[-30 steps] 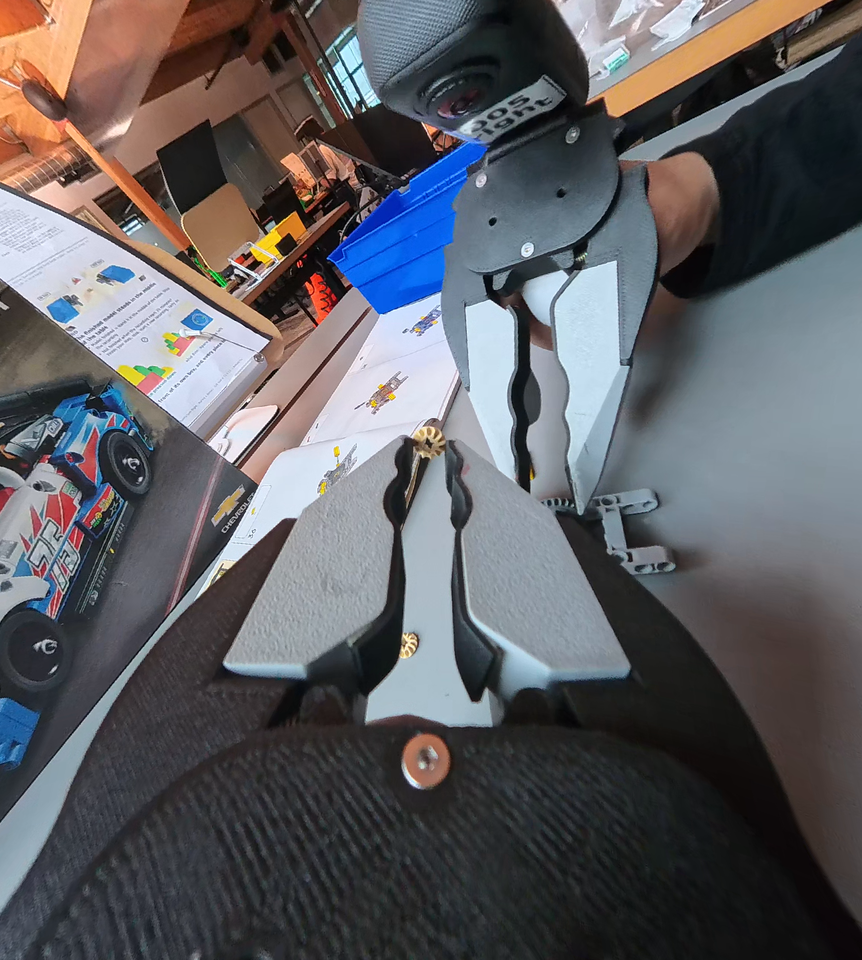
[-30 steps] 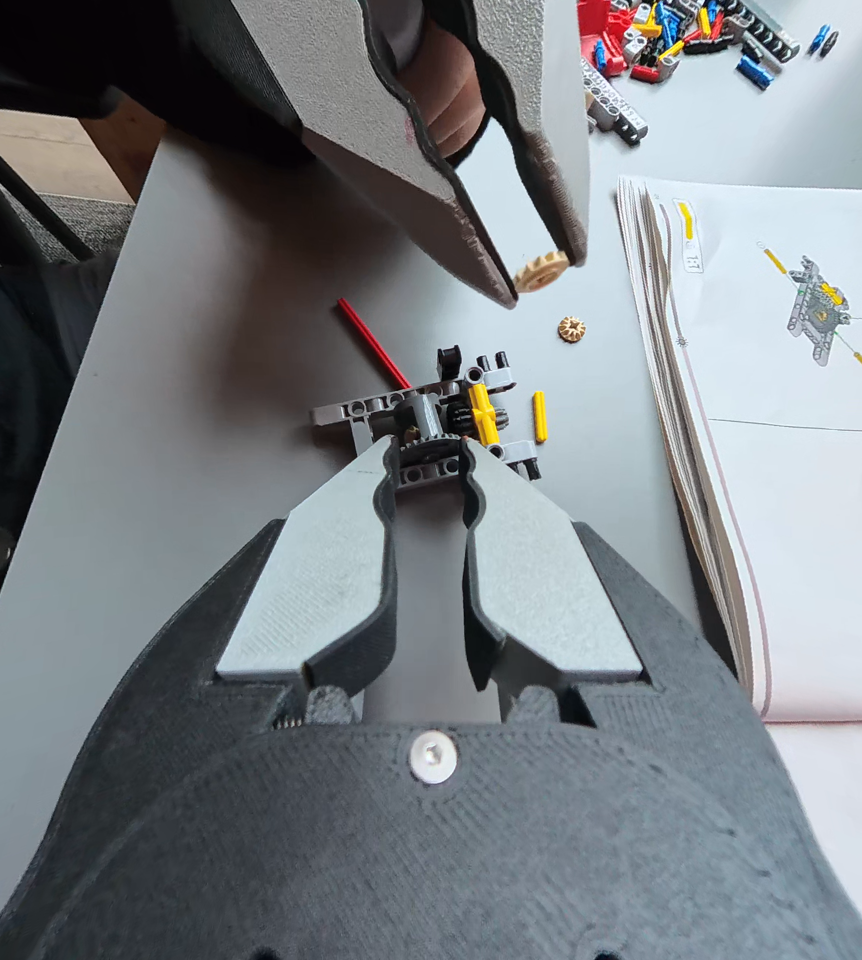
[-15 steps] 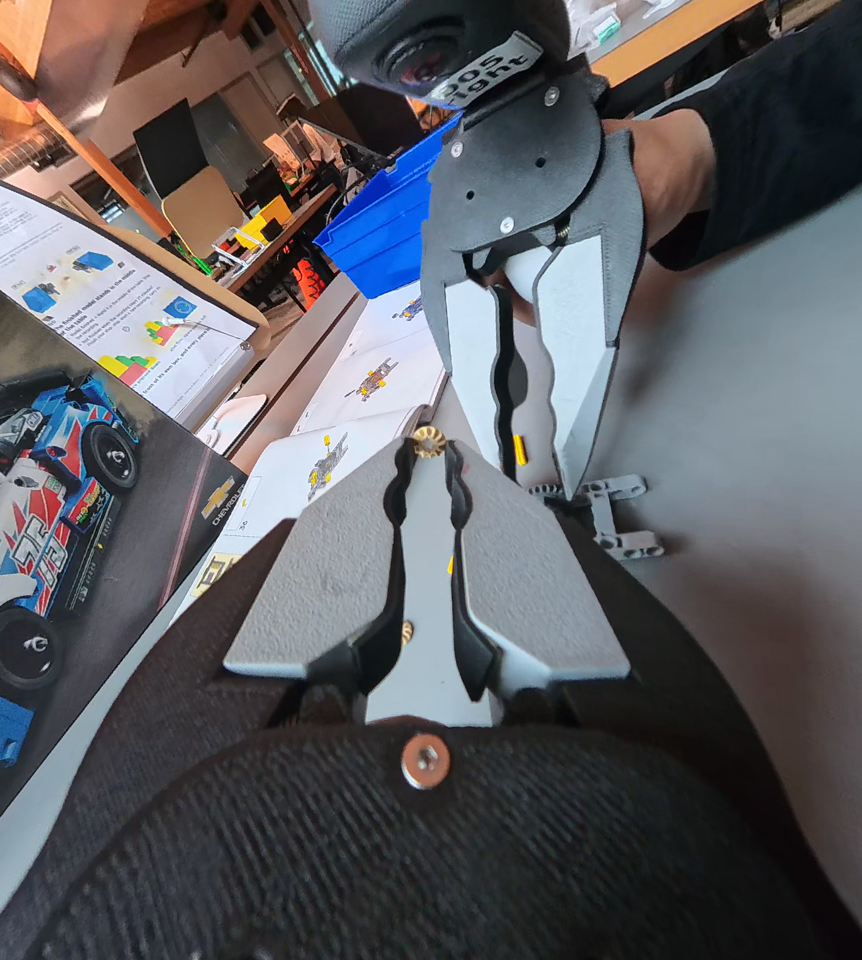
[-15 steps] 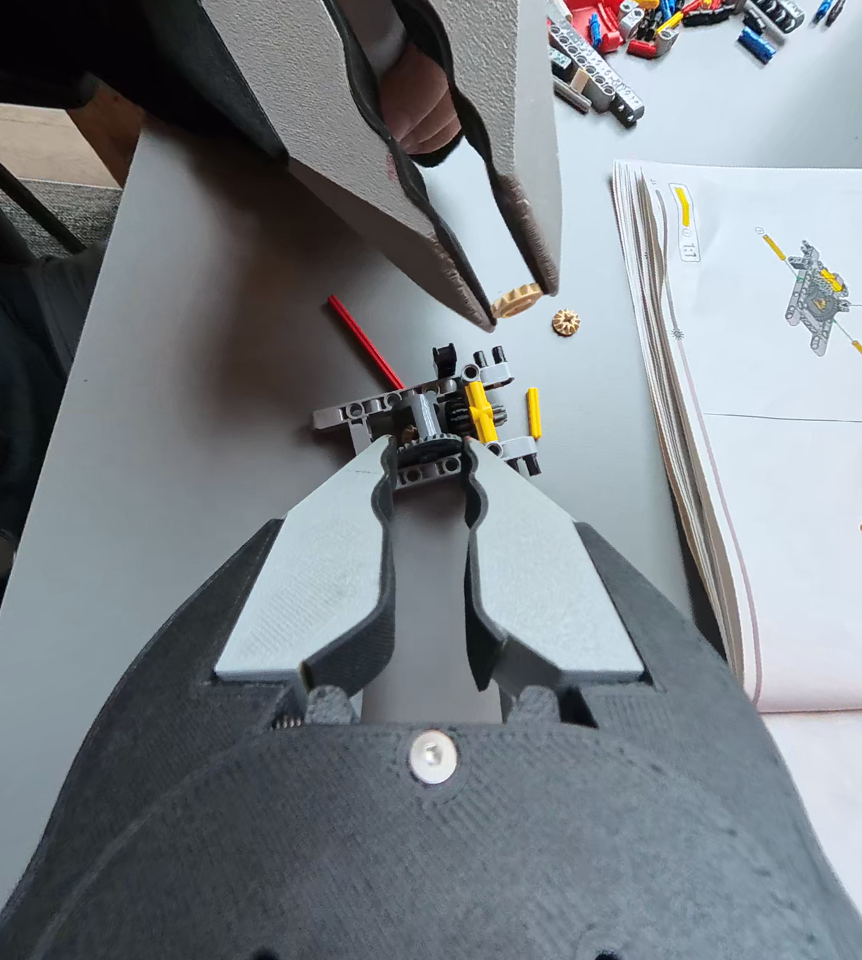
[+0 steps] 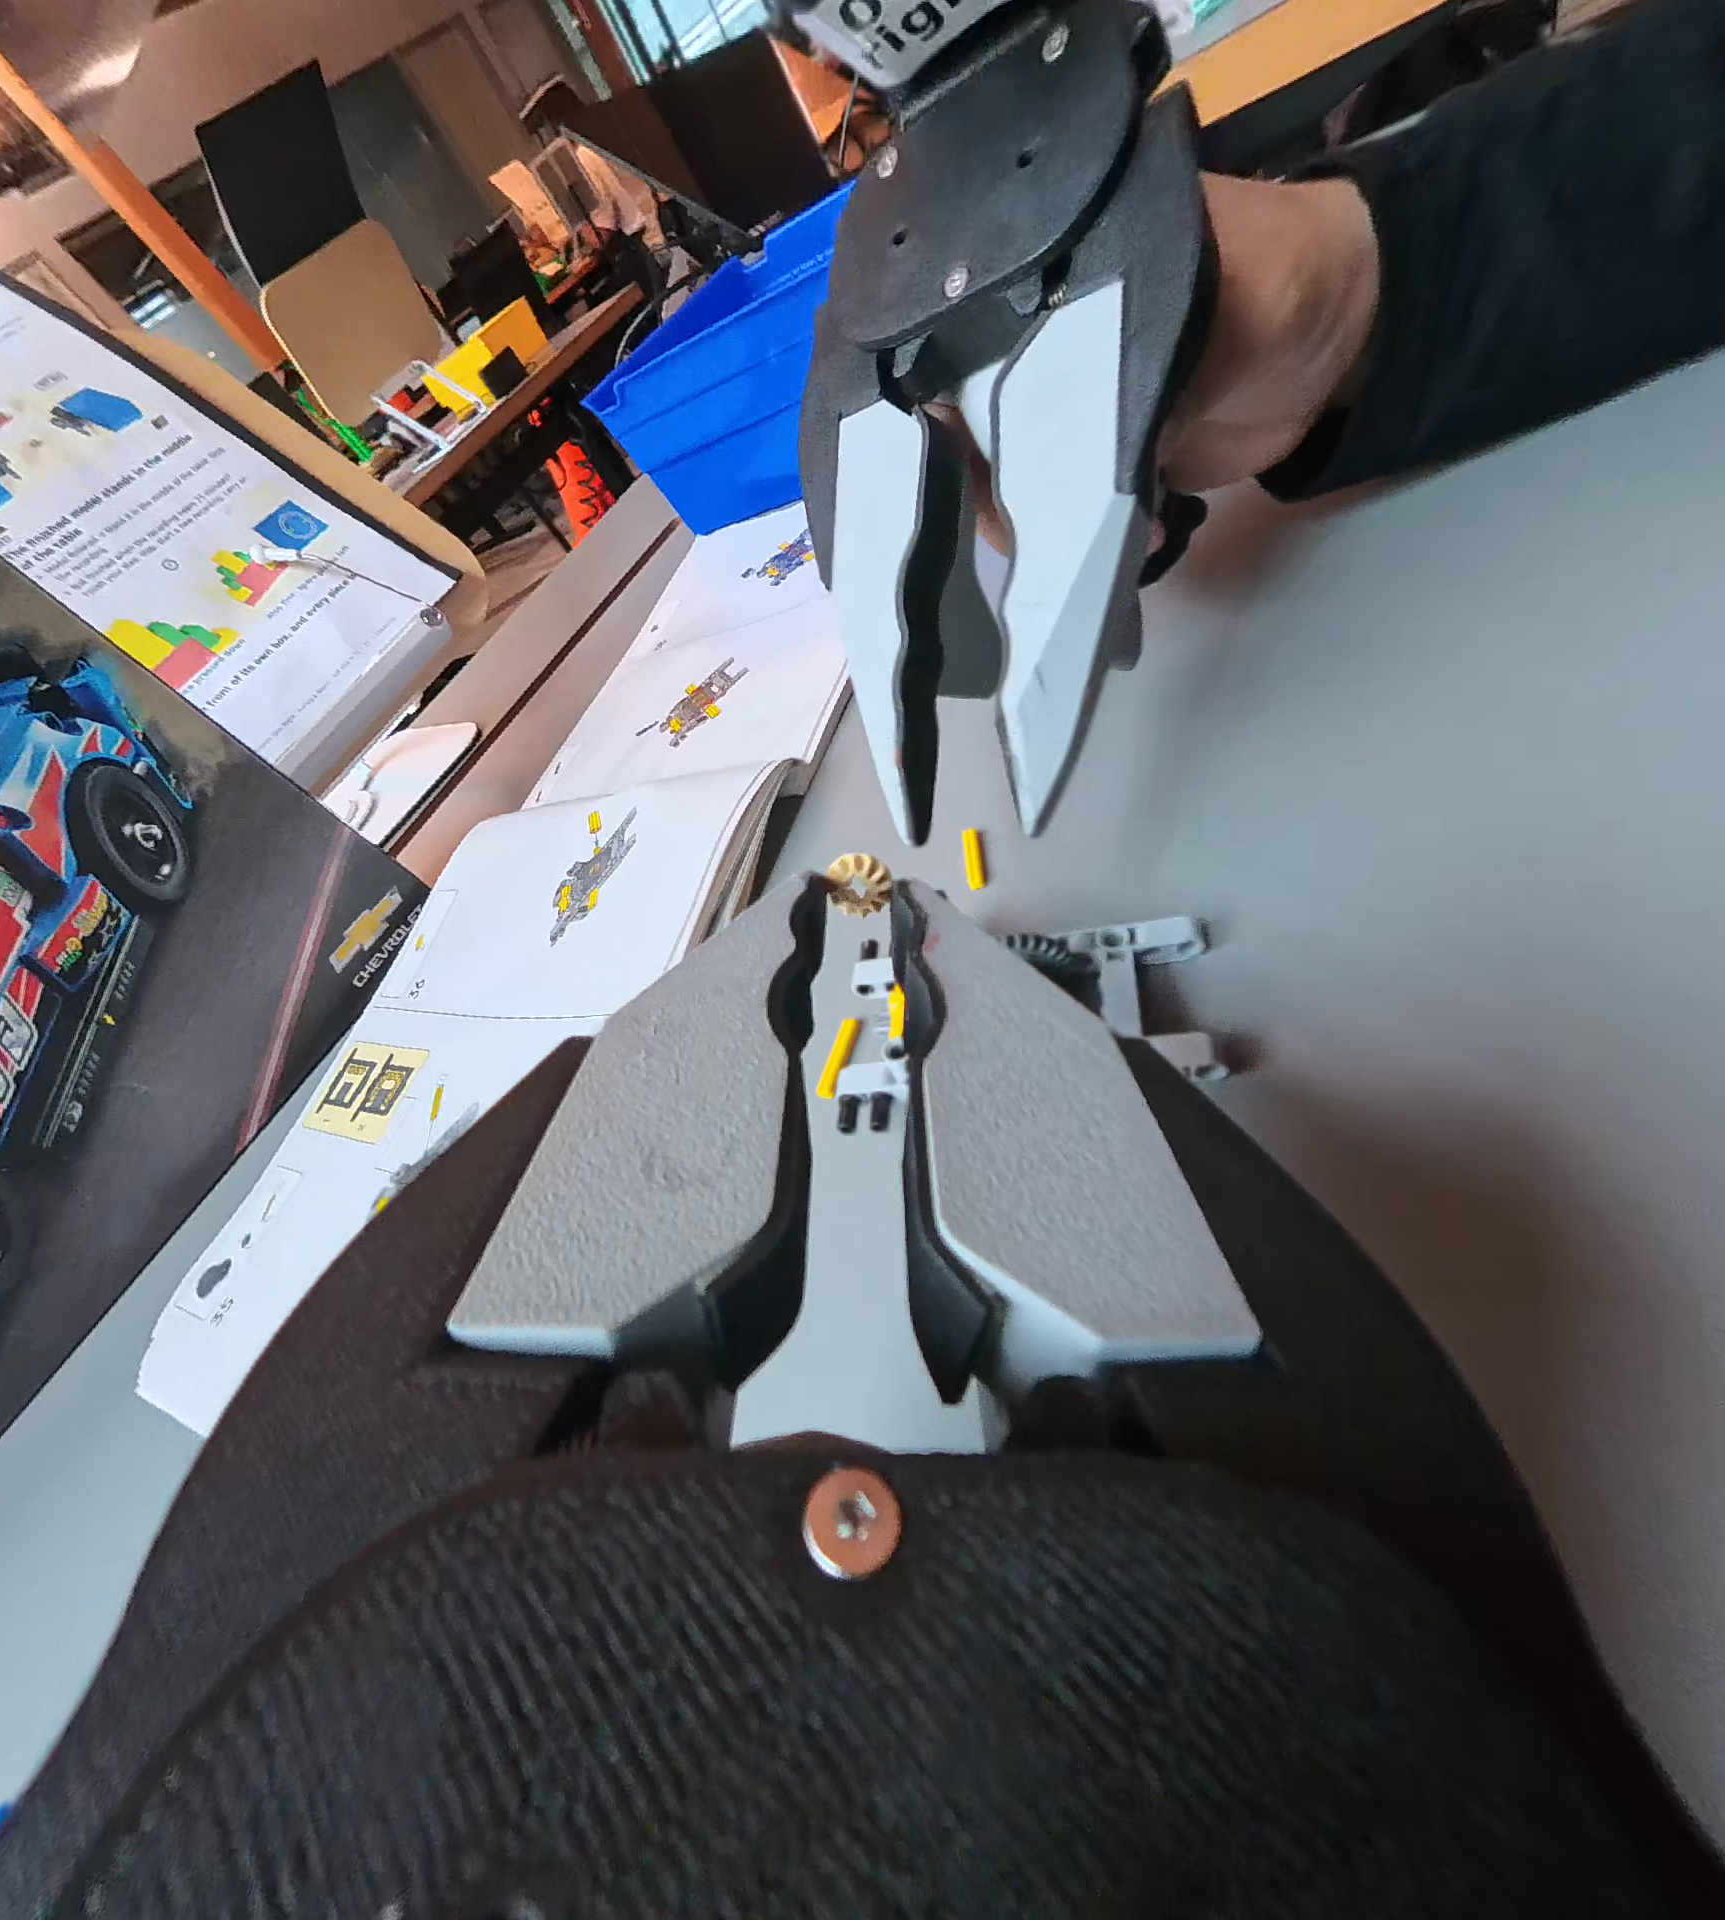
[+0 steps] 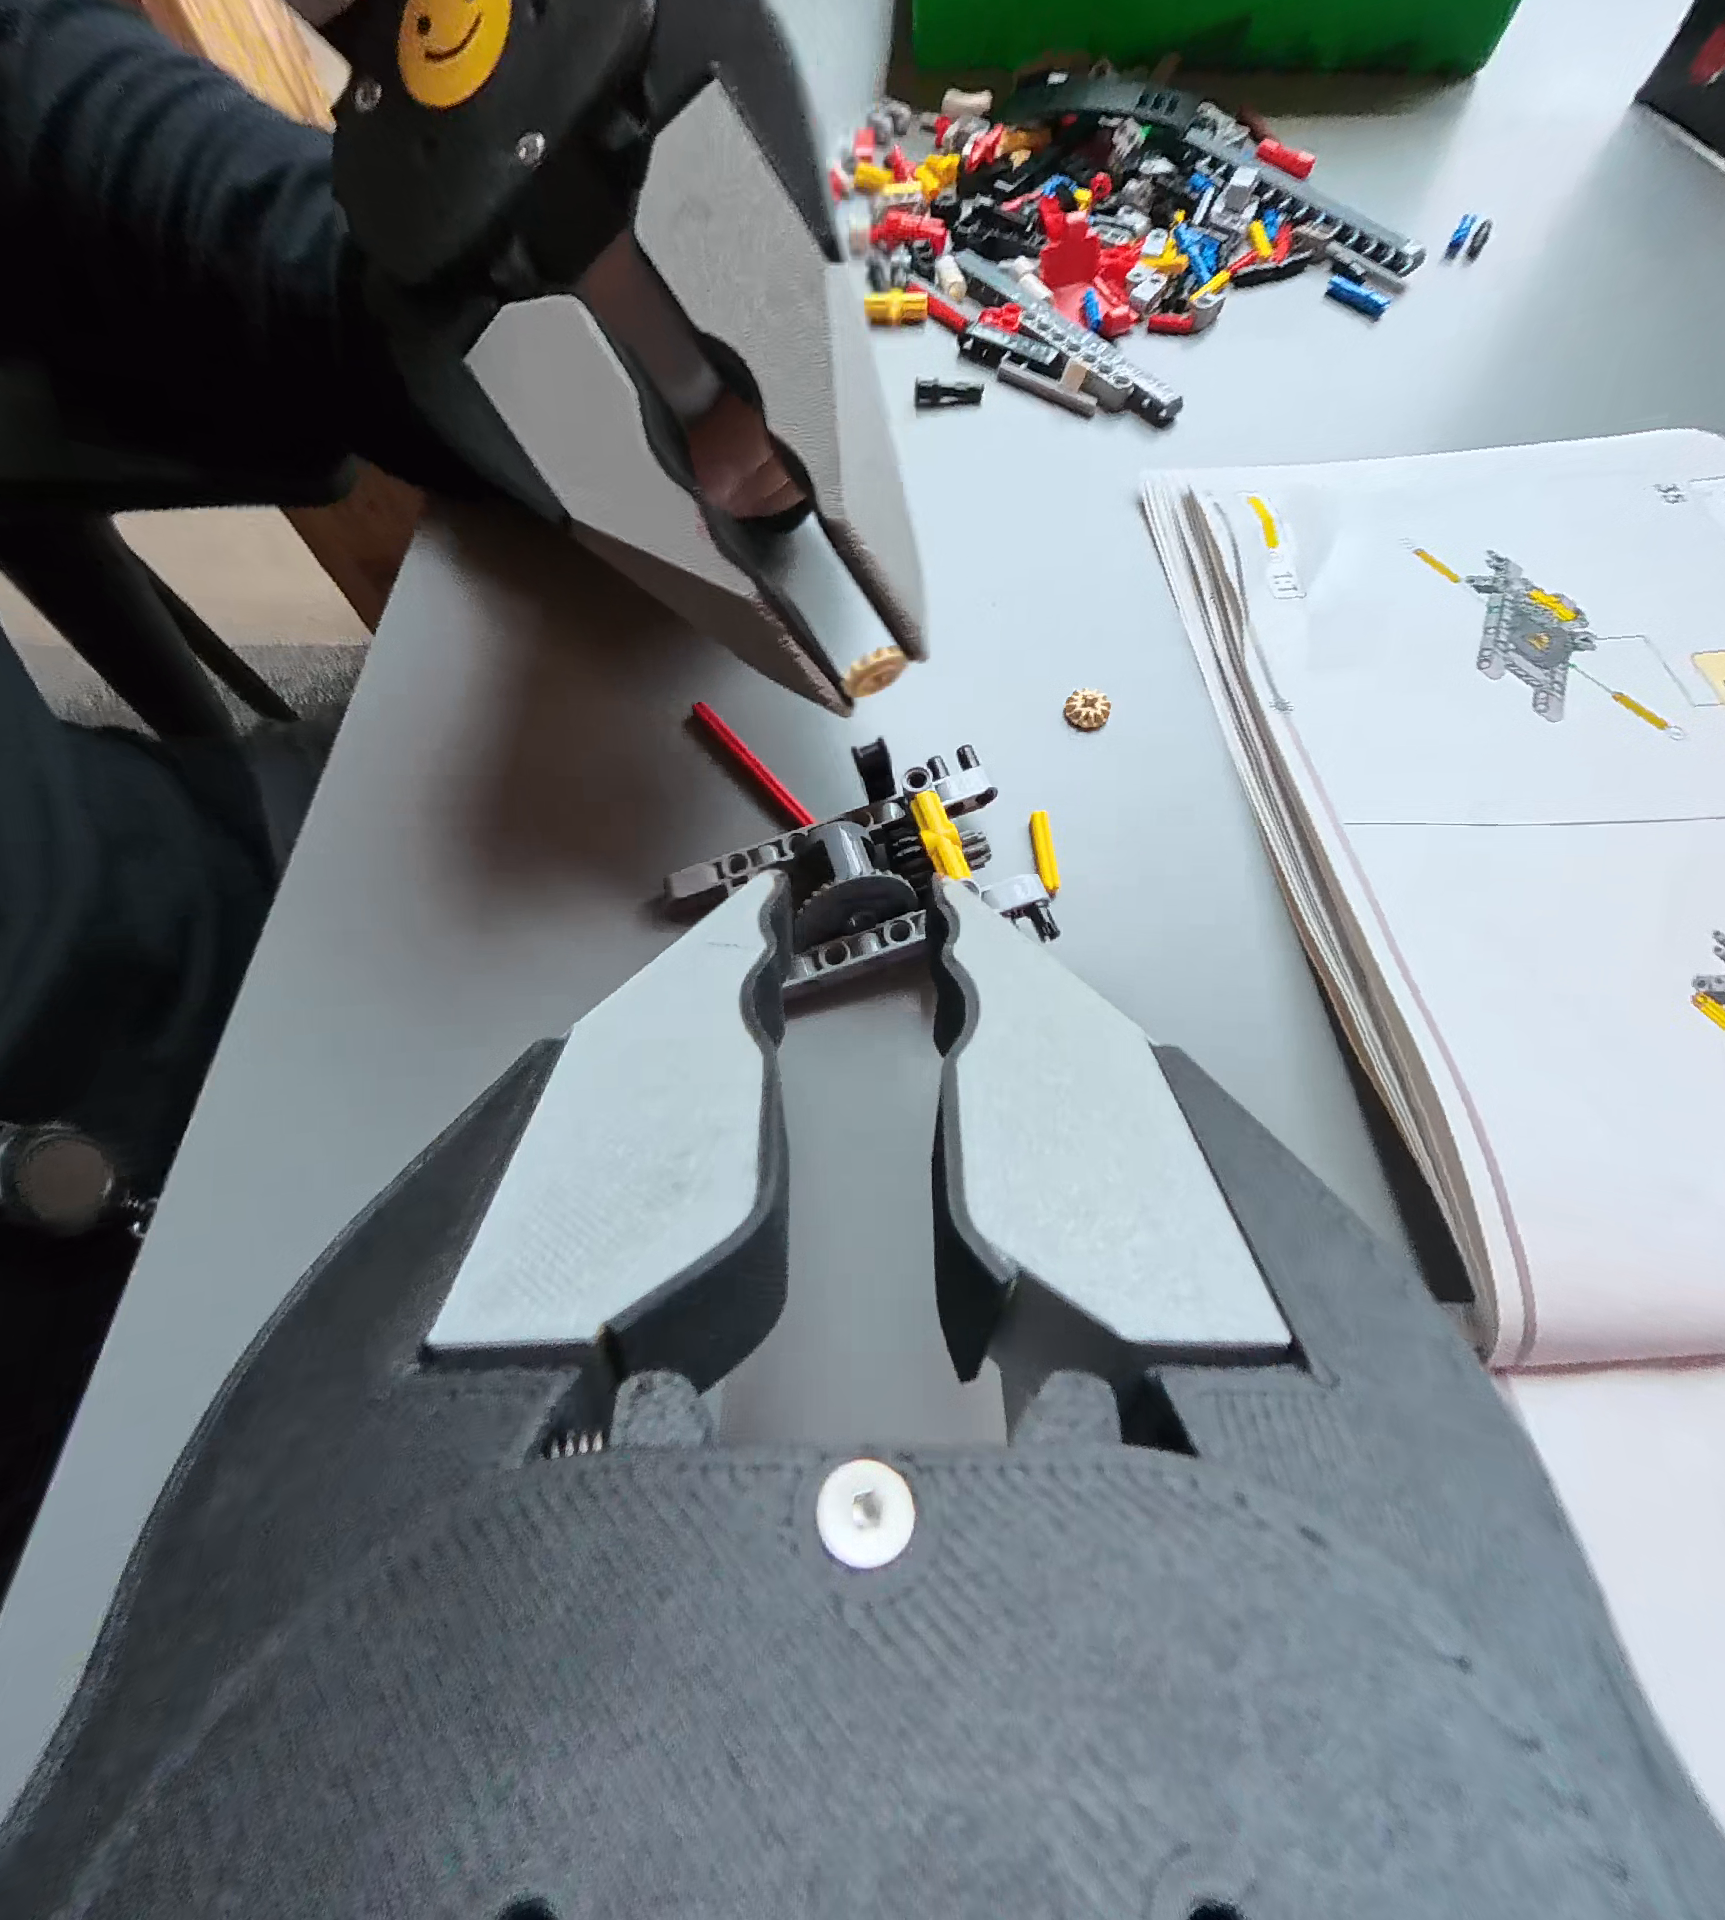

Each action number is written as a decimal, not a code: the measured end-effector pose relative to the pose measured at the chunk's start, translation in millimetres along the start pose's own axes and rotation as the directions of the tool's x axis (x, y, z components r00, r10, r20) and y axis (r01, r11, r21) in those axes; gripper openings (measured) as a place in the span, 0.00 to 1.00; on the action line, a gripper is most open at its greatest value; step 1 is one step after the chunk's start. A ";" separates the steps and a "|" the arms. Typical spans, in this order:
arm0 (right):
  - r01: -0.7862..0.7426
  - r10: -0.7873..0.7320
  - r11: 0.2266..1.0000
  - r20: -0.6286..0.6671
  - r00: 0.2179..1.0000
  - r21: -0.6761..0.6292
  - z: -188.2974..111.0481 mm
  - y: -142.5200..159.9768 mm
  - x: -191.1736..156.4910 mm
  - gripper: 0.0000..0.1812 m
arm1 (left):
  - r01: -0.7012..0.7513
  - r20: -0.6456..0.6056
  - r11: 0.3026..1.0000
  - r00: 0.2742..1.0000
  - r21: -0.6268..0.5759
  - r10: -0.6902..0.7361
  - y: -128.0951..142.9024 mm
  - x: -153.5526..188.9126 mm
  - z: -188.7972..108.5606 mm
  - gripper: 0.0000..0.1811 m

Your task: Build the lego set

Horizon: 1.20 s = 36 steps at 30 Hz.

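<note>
The lego assembly (image 6: 873, 873), a grey frame with a dark gear and a yellow cross piece, lies on the grey table (image 6: 525, 644) near its left edge, with my right gripper (image 6: 856, 906) hovering low at its near side. Those fingers stand apart, their tips bracketing the near grey beam, and I cannot tell whether they touch it. My left gripper (image 5: 858, 896) comes in from the far left, tilted down toward the assembly, its fingers clamped on a small tan gear (image 5: 856, 886) held just above and beyond the frame; my hand (image 6: 744, 468) shows between its grey finger plates. A second tan gear (image 6: 1086, 709) lies loose on the table to the right, a yellow axle (image 6: 1043, 852) rests just beside the assembly, and a red axle (image 6: 749, 764) slants away on its far left. The open instruction booklet (image 6: 1523, 894) lies to the right, showing printed step diagrams and page numbers. A pile of loose parts (image 6: 1097, 249) sits at the far side. In the left wrist view a dark set box (image 5: 58, 935) bearing a blue, white and red race car picture, a carmaker's emblem and lettering stands at the left, with a printed sheet (image 5: 162, 499) propped behind it.
</note>
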State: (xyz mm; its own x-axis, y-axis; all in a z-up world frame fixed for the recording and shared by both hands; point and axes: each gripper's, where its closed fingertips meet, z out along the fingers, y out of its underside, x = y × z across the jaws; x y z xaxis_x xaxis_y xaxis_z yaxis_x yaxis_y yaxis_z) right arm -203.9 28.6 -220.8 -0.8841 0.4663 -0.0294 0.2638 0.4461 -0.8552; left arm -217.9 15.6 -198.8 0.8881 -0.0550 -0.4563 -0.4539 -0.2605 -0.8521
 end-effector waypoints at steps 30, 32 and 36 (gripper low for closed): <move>-0.264 0.312 0.923 -0.143 0.939 0.281 -0.9 -18.1 -26.1 0.00 | -0.349 0.198 0.917 0.902 -0.192 0.385 -9.3 31.8 4.5 0.05; -0.271 0.319 0.921 -0.140 0.937 0.279 -0.5 -17.5 -25.5 0.00 | -0.353 0.201 0.914 0.898 -0.200 0.391 -8.6 31.2 5.0 0.05; -0.269 0.318 0.922 -0.148 0.936 0.280 -0.4 -17.8 -24.4 0.00 | -0.355 0.206 0.912 0.895 -0.207 0.395 -8.4 30.5 5.2 0.05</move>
State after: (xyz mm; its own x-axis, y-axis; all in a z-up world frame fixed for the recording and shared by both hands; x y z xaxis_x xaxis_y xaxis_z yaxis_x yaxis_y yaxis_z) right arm -186.9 9.6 -204.7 -0.6870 0.6915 -0.2230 0.3726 0.0717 -0.9252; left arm -187.4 21.1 -206.9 0.6009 0.0463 -0.7980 -0.7142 -0.4172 -0.5620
